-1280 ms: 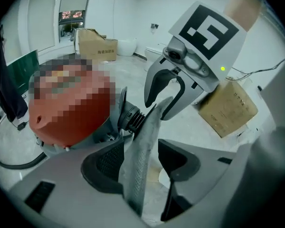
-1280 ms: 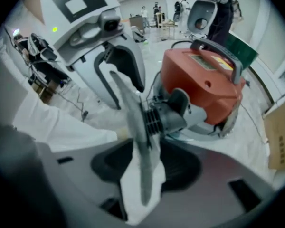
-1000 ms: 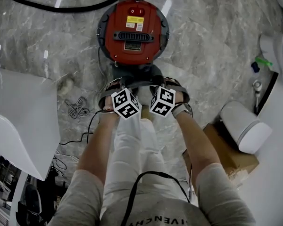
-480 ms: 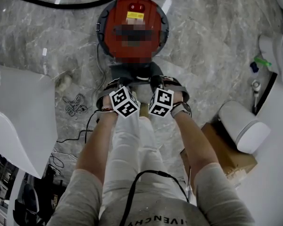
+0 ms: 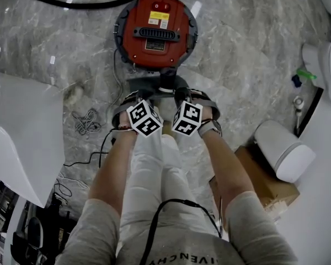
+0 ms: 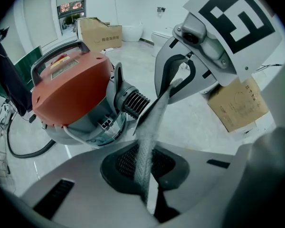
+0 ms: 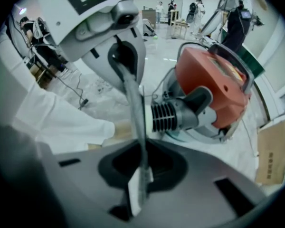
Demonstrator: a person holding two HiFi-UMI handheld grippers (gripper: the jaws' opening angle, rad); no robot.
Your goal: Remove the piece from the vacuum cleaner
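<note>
- We see the red vacuum on the marble floor, with its ribbed grey piece plugged into the body's near side.
- Our left gripper has its jaws pressed together with nothing between them, beside the piece.
- Our right gripper faces it, jaws likewise together and empty.

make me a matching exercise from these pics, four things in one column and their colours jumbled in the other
Things:
1. vacuum cleaner
2. hose lying on the floor behind it
3. cardboard box
4. the person's trousers

Colours:
a. brown
b. white
c. red
d. black

Pairs: 1-c, 2-d, 3-a, 4-b
</note>
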